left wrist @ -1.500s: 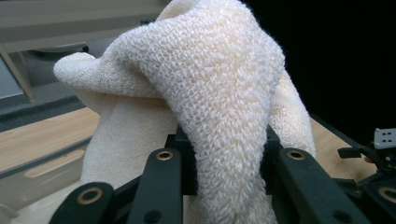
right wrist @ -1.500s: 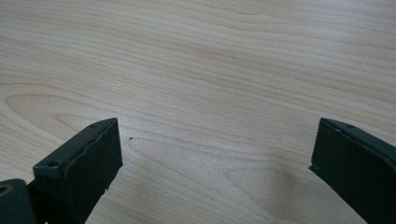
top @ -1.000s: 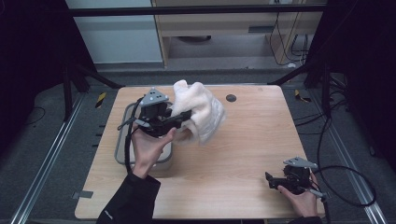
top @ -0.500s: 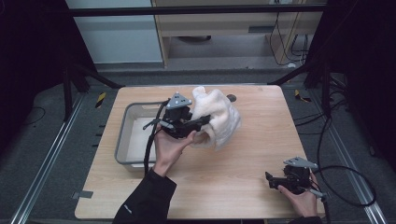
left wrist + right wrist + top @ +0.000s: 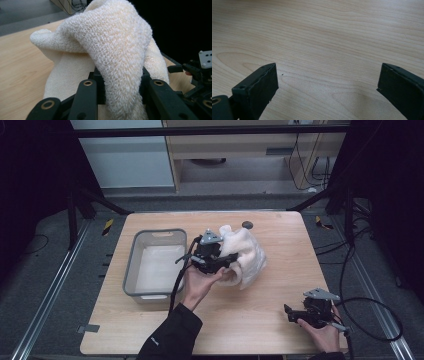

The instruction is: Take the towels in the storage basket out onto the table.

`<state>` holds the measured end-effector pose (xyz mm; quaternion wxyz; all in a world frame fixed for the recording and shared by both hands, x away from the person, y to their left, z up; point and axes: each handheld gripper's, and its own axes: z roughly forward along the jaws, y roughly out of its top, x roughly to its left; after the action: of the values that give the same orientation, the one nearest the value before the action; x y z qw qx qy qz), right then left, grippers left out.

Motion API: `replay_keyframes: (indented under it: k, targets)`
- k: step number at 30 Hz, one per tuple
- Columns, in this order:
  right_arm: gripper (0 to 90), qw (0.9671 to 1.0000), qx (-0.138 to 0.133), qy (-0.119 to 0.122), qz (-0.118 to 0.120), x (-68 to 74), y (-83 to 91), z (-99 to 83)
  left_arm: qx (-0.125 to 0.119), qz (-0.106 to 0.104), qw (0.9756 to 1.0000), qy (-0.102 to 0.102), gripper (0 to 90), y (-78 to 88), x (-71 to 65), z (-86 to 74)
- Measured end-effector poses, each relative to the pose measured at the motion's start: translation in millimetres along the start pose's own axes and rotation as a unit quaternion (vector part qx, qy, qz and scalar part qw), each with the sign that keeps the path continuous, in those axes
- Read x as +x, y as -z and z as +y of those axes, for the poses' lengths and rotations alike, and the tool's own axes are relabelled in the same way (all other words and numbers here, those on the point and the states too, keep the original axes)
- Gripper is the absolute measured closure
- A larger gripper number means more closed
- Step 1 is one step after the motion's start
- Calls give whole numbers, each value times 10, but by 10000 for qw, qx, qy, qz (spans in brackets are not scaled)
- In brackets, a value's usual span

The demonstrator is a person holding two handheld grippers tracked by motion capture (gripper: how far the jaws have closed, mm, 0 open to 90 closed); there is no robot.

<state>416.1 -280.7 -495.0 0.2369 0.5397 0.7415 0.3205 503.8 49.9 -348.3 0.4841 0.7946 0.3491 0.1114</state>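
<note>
A cream terry towel [image 5: 246, 254] lies bunched on the middle of the wooden table [image 5: 280, 230], its lower end touching the wood. My left gripper [image 5: 226, 265] is shut on the towel's left side, just right of the grey tub. In the left gripper view the towel [image 5: 110, 50] drapes down between the two black jaws, which pinch a thick fold. My right gripper [image 5: 289, 314] rests near the table's front right corner. Its fingertips [image 5: 257, 85] stand wide apart over bare wood, nothing between them.
A grey plastic tub [image 5: 131, 265] sits at the table's left, with something pale on its floor. A small dark round spot [image 5: 246, 224] marks the table's far edge. Dark cables [image 5: 370, 315] trail off to the right, and metal frame rails [image 5: 45, 295] run along the floor.
My left gripper has carried the towel rightward, away from over the tub, and down until the towel reaches the table's middle. The right gripper has stayed where it was.
</note>
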Motion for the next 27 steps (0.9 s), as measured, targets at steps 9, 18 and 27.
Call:
replay_keyframes:
  k: [9,18,27]
  targets:
    - [31,10000,15,5,-5,1,-2,-1,257,-85,9996,64,697,-292,10,-244]
    - [31,10000,23,29,-24,1,1,-4,362,-132,9992,95,662,-446,-5,-492]
    - [31,10000,45,46,-35,5,-5,-5,531,-207,9984,57,580,-534,23,-664]
